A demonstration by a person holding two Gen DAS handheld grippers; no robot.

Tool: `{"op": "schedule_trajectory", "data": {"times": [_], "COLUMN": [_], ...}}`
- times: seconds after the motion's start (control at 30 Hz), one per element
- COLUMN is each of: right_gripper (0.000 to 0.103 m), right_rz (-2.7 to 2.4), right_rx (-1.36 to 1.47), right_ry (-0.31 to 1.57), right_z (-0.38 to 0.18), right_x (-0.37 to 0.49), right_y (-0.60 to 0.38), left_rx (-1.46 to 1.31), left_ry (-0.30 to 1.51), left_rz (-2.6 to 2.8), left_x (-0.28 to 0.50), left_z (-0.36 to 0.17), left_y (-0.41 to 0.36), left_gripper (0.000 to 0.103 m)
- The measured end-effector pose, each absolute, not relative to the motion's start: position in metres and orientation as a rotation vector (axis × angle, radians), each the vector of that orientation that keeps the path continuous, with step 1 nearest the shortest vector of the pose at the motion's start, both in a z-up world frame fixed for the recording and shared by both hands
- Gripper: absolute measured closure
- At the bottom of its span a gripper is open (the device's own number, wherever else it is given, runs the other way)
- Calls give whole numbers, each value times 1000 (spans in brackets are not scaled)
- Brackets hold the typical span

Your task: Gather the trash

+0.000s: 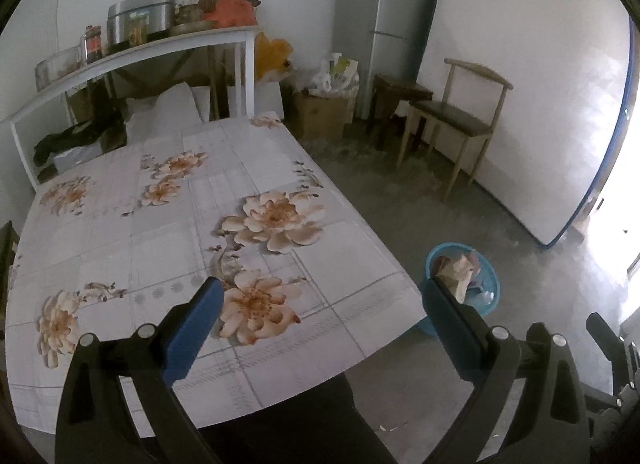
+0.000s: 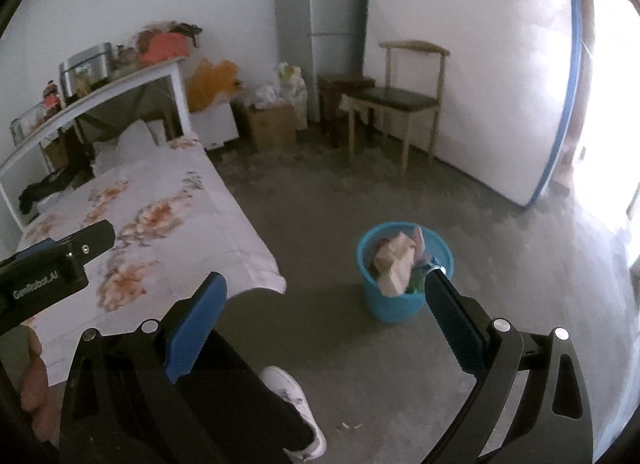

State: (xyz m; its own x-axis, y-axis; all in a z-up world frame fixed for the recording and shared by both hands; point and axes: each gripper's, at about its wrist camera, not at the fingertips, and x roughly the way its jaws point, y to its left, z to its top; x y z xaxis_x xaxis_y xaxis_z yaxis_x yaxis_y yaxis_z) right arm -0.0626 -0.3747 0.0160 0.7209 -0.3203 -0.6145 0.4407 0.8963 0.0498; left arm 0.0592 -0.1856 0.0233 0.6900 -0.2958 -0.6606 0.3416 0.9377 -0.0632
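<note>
On floor, right of surface [image 1: 160,224]: blue bin [image 2: 404,304] holding crumpled paper trash [image 2: 394,260]. Judged light, soft, crushable; pinch at protruding fold. Left hand-held gripper [image 1: 320,300] wide, holding nothing; right hand-held gripper [image 2: 326,292] likewise.

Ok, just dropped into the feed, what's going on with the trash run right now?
A person holds a gripper in each hand, and both the left gripper and the right gripper are open with nothing between their fingers. The flowered table shows no loose trash on the part in view. The blue bin stands on the floor beside the table, holding crumpled paper and other scraps. A few small bits lie on the floor near the person's white shoe.
</note>
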Motion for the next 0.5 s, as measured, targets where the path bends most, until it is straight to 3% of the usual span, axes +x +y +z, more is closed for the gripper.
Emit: {"op": "schedule_trajectory", "data": {"times": [0.5], "right_gripper": [8], "right_rz": [-461], "right_rx": [135], "right_ry": [689], "right_z": [1], "right_x": [-62], "right_y": [-394], "left_rx": [-9], "left_ry": [813], "left_rz": [-228], "left_x": [68], "left_z": [3], "left_y": [-197], "left_gripper": [6]}}
